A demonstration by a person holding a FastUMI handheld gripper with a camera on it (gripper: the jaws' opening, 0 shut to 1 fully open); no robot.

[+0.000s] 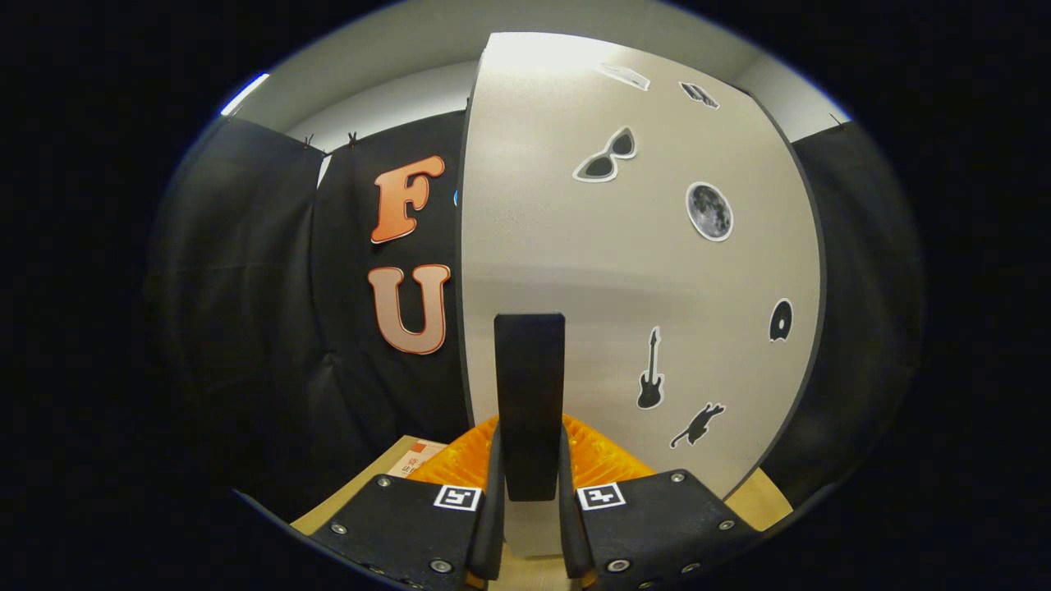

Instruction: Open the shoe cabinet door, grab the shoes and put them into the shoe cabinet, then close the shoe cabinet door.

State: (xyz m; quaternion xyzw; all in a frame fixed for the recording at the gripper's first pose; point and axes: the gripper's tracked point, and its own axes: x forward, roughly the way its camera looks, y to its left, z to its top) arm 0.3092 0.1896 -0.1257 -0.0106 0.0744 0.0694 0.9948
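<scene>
The gripper [530,460] is sitting at the bottom centre of the frame, and its two fingers [491,509] are closing in on either side of a dark upright handle [530,394]. Both fingers look to be pressing against the sides of that handle, so the tool is clamped on it.

The handle is standing out from the shoe cabinet door [624,271], a pale grey panel with a dark edge that is taking up the centre and right of the frame. The door is running from the top of the frame down to just behind the fingers. Stickers are dotted over its face: a pair of sunglasses [606,156] toward the upper middle, a moon [709,212] to the right of that, a guitar [650,371] lower down, a cat [698,424] just below and right of the guitar, and a small dark round shape [780,320] near the door's right edge. Two more stickers near the top are too warped to make out.

A ridged orange part [460,460] is showing just behind the fingers on both sides of the handle. Under the gripper, a light wooden surface [386,472] is peeking out at lower left and lower right. Black cloth [246,312] is hanging across the left of the frame and beyond the door's right edge.
</scene>
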